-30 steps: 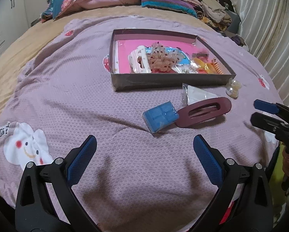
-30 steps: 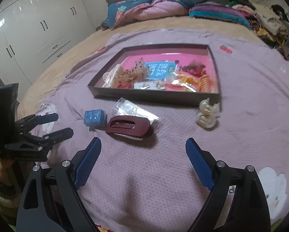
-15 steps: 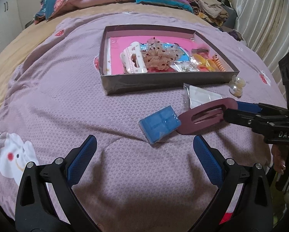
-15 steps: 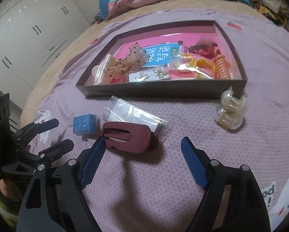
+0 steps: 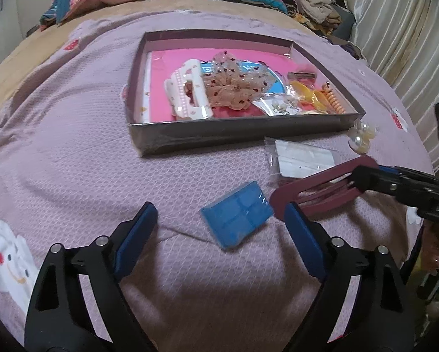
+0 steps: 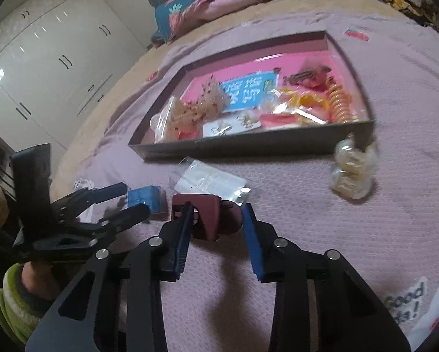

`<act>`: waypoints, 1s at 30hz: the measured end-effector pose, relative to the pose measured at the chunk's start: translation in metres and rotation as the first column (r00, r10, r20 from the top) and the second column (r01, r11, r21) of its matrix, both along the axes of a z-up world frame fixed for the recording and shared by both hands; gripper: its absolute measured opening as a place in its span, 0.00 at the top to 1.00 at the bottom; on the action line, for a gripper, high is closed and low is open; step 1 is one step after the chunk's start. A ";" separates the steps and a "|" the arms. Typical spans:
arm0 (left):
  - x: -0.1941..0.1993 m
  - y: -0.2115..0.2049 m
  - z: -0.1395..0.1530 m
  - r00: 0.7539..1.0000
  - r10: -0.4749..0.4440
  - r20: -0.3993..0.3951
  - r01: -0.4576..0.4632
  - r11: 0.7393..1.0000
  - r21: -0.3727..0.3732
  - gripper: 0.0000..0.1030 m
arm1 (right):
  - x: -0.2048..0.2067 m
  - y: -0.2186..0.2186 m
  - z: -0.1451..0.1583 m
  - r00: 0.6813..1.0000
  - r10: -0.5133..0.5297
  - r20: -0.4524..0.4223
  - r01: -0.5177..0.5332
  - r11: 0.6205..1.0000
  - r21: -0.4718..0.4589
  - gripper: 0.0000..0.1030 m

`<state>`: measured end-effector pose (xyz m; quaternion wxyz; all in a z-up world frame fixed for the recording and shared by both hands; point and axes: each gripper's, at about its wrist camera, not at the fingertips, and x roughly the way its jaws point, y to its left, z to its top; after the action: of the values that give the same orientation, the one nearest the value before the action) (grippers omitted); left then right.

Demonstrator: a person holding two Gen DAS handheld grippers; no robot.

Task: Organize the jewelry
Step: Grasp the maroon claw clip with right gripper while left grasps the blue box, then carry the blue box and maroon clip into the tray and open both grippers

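My right tongs have just been closing around the dark red hair clip, which lies on the purple blanket before the tray; its end sits between the pads. My left tongs stand open and narrowing, empty, above the blue box.

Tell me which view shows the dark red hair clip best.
The left wrist view: the dark red hair clip shows nearly full length, its far end between the right gripper's fingers. The right wrist view shows it end-on, foreshortened.
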<state>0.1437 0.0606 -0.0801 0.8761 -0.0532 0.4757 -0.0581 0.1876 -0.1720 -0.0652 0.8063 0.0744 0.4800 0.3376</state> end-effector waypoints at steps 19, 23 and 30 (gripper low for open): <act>-0.002 -0.034 0.016 0.997 -0.080 0.011 0.080 0.997 0.007 0.56 | -0.025 -0.084 0.043 0.981 -0.128 0.146 0.136 0.990 -0.043 0.77; -0.011 -0.044 0.030 0.995 -0.097 0.038 0.097 0.995 0.007 0.56 | -0.031 -0.086 0.048 0.977 -0.130 0.168 0.140 0.989 -0.050 0.77; -0.018 -0.058 0.054 0.989 -0.118 0.085 0.117 0.993 0.015 0.56 | -0.039 -0.090 0.064 0.968 -0.138 0.211 0.153 0.987 -0.054 0.77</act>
<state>0.1253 0.0029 -0.0259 0.8909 -0.0181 0.4404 -0.1093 0.1485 -0.2620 -0.0010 0.8766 0.0457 0.3982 0.2664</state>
